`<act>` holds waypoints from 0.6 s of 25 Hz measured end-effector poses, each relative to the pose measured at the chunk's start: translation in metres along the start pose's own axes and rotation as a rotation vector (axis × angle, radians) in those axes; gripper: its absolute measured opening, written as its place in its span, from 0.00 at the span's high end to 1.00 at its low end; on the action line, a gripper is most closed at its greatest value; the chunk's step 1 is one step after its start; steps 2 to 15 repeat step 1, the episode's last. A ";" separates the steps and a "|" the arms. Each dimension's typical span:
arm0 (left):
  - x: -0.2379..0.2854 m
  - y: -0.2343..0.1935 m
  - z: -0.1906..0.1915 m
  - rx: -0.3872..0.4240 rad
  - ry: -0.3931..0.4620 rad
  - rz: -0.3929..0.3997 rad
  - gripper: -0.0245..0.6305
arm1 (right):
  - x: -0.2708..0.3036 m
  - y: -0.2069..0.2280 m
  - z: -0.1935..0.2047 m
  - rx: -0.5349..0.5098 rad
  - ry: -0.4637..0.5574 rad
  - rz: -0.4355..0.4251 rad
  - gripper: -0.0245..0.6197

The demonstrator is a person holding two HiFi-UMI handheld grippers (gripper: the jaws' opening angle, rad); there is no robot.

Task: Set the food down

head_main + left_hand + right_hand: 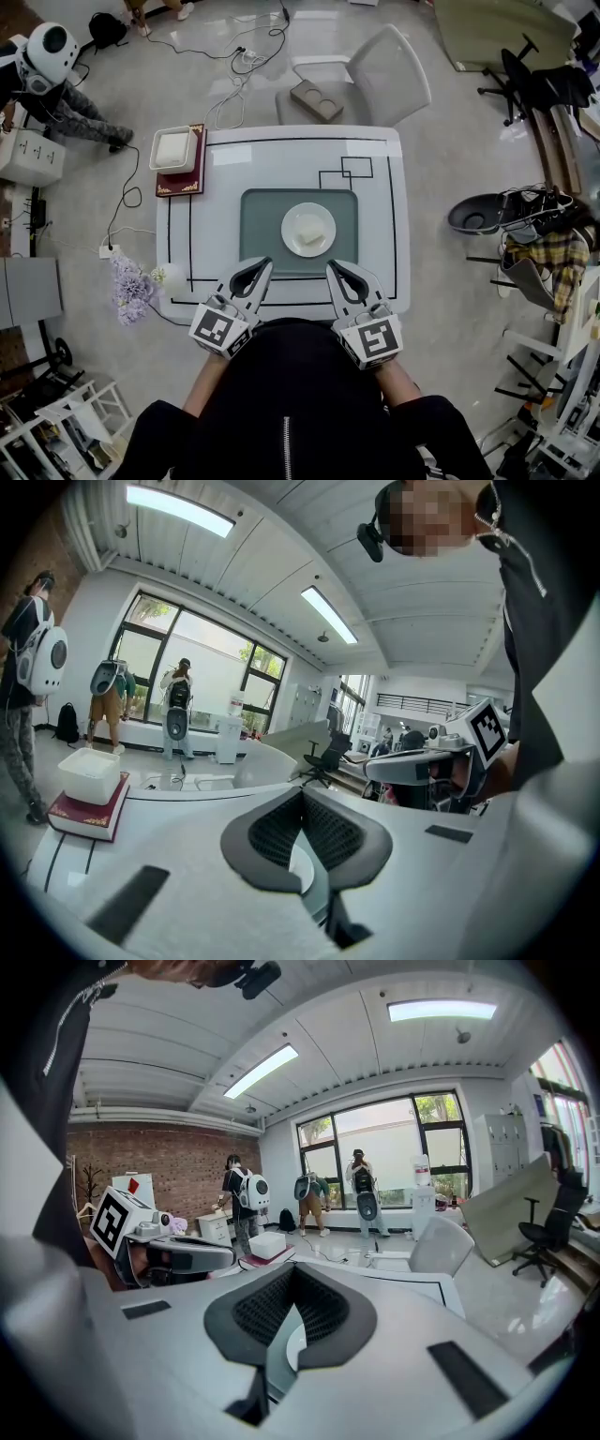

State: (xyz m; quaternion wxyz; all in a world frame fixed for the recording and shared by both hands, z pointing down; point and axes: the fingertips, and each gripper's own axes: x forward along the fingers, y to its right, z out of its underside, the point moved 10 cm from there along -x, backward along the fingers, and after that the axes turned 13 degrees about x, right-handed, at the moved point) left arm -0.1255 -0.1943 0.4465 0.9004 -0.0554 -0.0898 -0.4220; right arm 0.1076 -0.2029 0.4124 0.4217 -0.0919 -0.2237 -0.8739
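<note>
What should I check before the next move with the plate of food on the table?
1. Plate rests on the grey mat: ok.
2. Food lies on the plate: ok.
3. Left gripper shut, nothing between its jaws: ok.
4. Right gripper shut, nothing between its jaws: ok.
5. Both grippers apart from the plate: ok.
6. What kind of food it is: cannot tell.

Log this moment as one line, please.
left tongs shut, empty | right tongs shut, empty | pale food block on round white plate, grey-green placemat
</note>
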 end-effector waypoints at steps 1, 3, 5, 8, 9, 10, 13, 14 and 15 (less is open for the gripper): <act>0.000 -0.002 0.001 -0.001 -0.001 -0.001 0.96 | 0.001 0.000 0.000 0.001 0.000 0.001 0.95; 0.000 -0.002 0.001 -0.001 -0.001 -0.001 0.96 | 0.001 0.000 0.000 0.001 0.000 0.001 0.95; 0.000 -0.002 0.001 -0.001 -0.001 -0.001 0.96 | 0.001 0.000 0.000 0.001 0.000 0.001 0.95; 0.000 -0.002 0.001 -0.001 -0.001 -0.001 0.96 | 0.001 0.000 0.000 0.001 0.000 0.001 0.95; 0.000 -0.002 0.001 -0.001 -0.001 -0.001 0.96 | 0.001 0.000 0.000 0.001 0.000 0.001 0.95; 0.000 -0.002 0.001 -0.001 -0.001 -0.001 0.96 | 0.001 0.000 0.000 0.001 0.000 0.001 0.95; 0.000 -0.002 0.001 -0.001 -0.001 -0.001 0.96 | 0.001 0.000 0.000 0.001 0.000 0.001 0.95; 0.000 -0.002 0.001 -0.001 -0.001 -0.001 0.96 | 0.001 0.000 0.000 0.001 0.000 0.001 0.95; 0.000 -0.002 0.001 -0.001 -0.001 -0.001 0.96 | 0.001 0.000 0.000 0.001 0.000 0.001 0.95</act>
